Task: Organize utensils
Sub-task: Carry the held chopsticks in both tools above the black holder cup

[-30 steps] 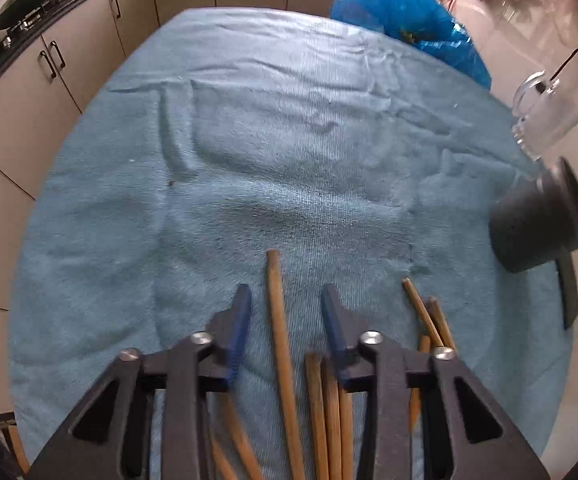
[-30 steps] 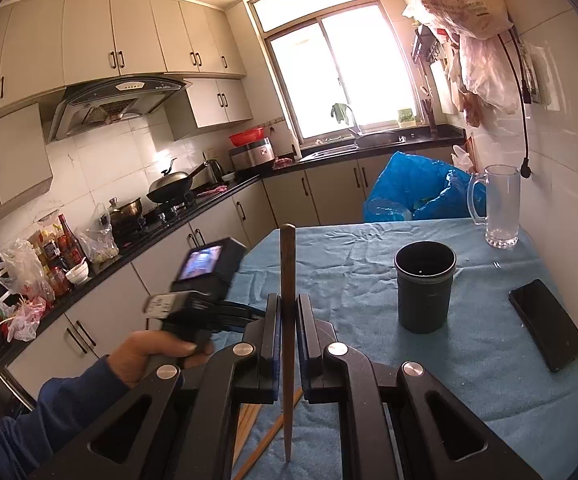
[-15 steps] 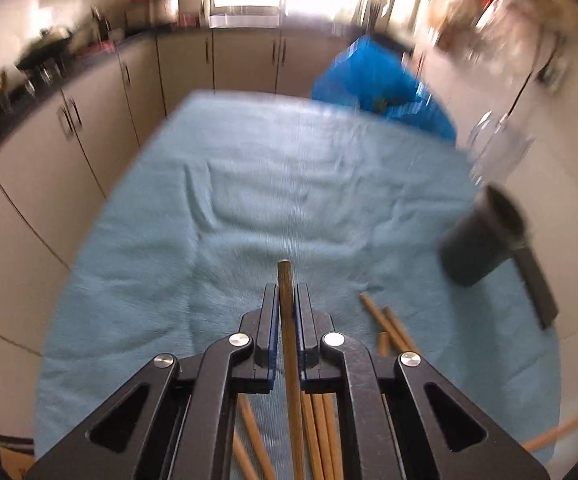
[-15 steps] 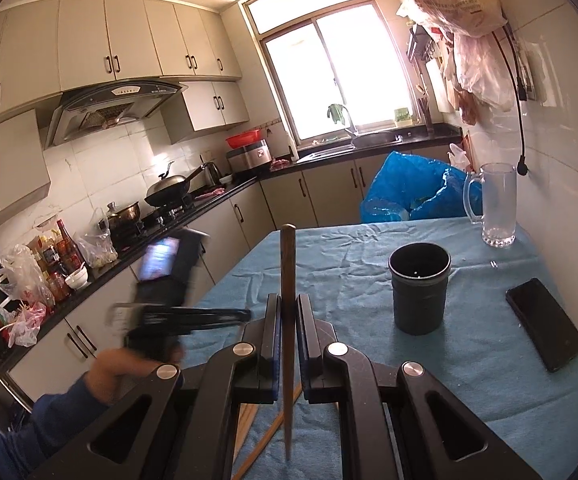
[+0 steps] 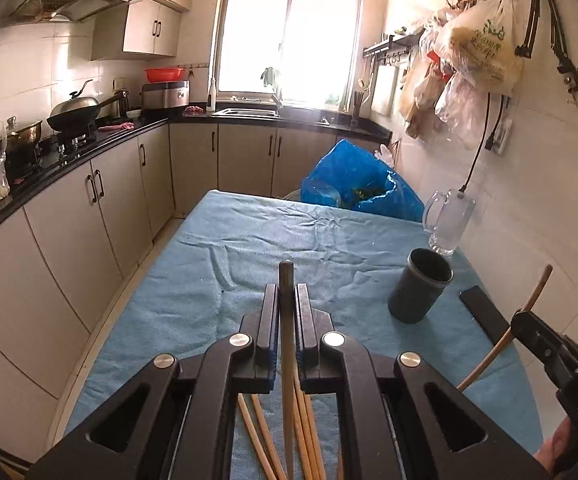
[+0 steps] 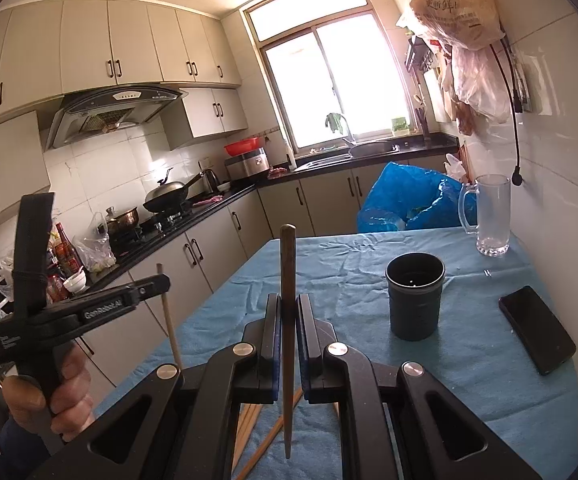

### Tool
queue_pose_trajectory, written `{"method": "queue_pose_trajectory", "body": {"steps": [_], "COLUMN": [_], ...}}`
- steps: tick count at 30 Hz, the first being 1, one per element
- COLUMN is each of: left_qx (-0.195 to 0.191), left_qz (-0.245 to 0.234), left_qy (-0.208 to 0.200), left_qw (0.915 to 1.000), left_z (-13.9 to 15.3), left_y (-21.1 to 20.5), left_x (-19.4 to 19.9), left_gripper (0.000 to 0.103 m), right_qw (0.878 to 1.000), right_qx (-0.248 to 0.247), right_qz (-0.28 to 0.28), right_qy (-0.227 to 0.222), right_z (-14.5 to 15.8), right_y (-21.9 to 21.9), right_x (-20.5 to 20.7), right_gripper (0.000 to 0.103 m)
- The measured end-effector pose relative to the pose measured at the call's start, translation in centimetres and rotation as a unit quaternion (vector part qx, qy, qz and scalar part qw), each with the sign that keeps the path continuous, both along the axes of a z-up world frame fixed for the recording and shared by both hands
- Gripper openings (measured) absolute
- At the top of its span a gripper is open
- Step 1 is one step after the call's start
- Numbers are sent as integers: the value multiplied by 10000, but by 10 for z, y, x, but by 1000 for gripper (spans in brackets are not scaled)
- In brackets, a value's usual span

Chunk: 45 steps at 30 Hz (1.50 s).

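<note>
My left gripper [image 5: 287, 293] is shut on a wooden chopstick [image 5: 286, 274], lifted above the blue towel [image 5: 217, 280]. Several loose chopsticks [image 5: 309, 436] lie on the towel beneath it. A dark empty cup [image 5: 421, 292] stands upright ahead to the right. My right gripper [image 6: 287, 304] is shut on another chopstick [image 6: 287, 256], held upright in the air with the cup [image 6: 415, 300] ahead to its right. In the right wrist view, the left gripper [image 6: 160, 280] shows at the left, held in a hand, with its chopstick [image 6: 171, 328].
A black phone [image 6: 537, 328] lies on the towel to the right of the cup. A glass mug [image 6: 491, 216] stands at the far right corner by the wall. A blue plastic bag [image 6: 405, 196] sits behind the table. Kitchen cabinets [image 5: 89, 216] run along the left.
The left gripper closed on a chopstick lying on the towel, then rose and tilted upward with it. The right gripper kept still with its chopstick.
</note>
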<state>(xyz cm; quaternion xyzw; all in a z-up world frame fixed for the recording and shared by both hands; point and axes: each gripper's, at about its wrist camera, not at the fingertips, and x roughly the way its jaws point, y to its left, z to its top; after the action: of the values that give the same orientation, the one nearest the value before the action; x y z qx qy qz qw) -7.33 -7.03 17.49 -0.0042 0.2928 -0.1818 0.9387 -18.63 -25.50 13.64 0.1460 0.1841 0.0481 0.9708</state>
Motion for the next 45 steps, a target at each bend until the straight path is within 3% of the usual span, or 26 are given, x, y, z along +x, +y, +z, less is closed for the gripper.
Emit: {"method": "queue_pose_trajectory", "body": {"steps": [16,25,35,45], "left_qx": [-70,-109,-232,-696], "left_qz": [-49,-323,-830,-1093], "left_qy": [-35,40,100,-134], "left_qw": [10000,9994,9962,9915], "left_z": [11,25,57,112], "left_y": [-2,-18,-70,-135], "left_x": [-1,11,42,84], "left_gripper": [7,7,7,7], "right_qw": [9998,9996,9975,9921], "right_qx": [18,56,156,202], "right_qz": [-188,-284,-673,-1207], "right_qy": [-63,-44,-111,-283], "right_z": [11,20,50,81], "right_y": [-13,-34,-84,-137], "right_x": [-2,7,32,75], "right_gripper": [8,8,8,8]}}
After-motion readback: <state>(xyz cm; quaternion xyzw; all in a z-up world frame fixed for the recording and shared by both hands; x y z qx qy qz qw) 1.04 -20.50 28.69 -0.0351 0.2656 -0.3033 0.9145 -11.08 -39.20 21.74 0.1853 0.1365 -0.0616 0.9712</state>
